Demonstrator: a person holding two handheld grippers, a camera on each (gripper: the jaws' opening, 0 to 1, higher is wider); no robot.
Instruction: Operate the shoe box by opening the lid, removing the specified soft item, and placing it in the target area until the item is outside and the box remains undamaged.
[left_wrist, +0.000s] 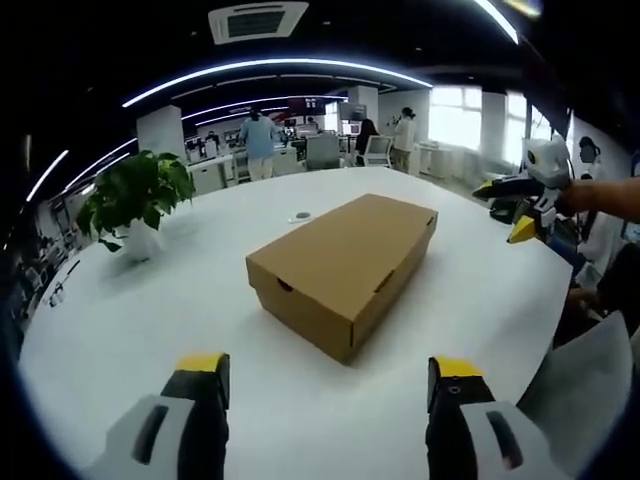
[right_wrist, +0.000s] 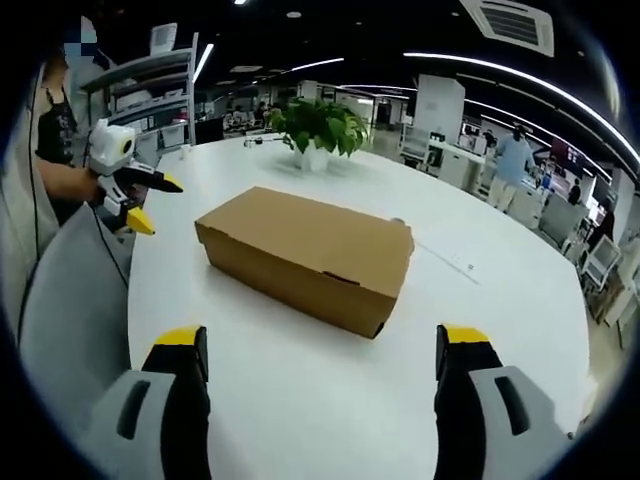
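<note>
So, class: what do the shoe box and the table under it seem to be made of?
Shoe box: probably cardboard, given its matte brown surface, folded edges and tab slots on the side.
Table: smooth white top with a faint sheen, perhaps laminate or painted board; its core cannot be told.

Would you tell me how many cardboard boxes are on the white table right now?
1. A single closed shoe box lies near the middle of the white table, ahead of both grippers, with a potted plant beyond it.
</note>
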